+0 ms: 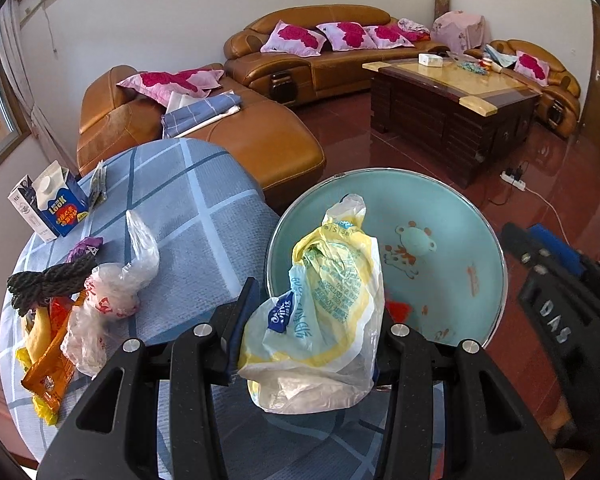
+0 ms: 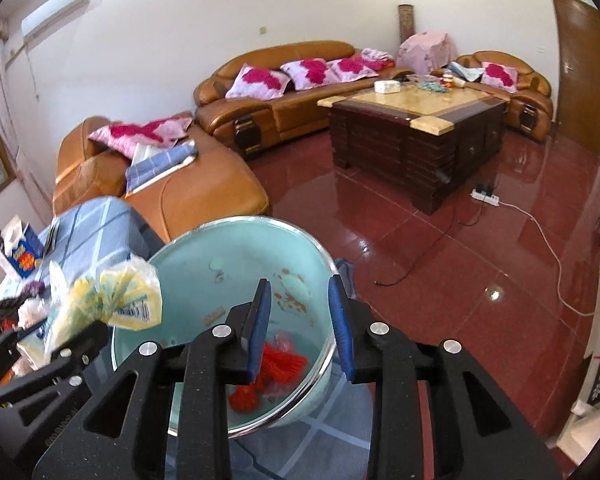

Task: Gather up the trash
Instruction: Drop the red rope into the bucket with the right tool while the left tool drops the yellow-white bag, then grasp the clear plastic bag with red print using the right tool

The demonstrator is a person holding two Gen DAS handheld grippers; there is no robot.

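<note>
I am holding a crumpled yellow-and-white bag in my left gripper, its fingers pressing in on the bag from both sides. The bag is standing roughly upright between them, its long axis running from the fat bottom near the camera up to a twisted clear tip that is pointing away from me, over the basin. From the right wrist the same bag is showing at the left, hanging just above the basin's near left rim.

The teal basin is sitting at the table's edge, tilting its opening toward me, with a red wad lying at its bottom.

My right gripper is hovering over the basin with its blue-padded fingers parted and nothing between them.

On the checked cloth to the left more trash is lying: a clear bag, a red-printed bag touching it, a dark rope coil, an orange wrapper and a blue carton standing upright near the far edge
</note>
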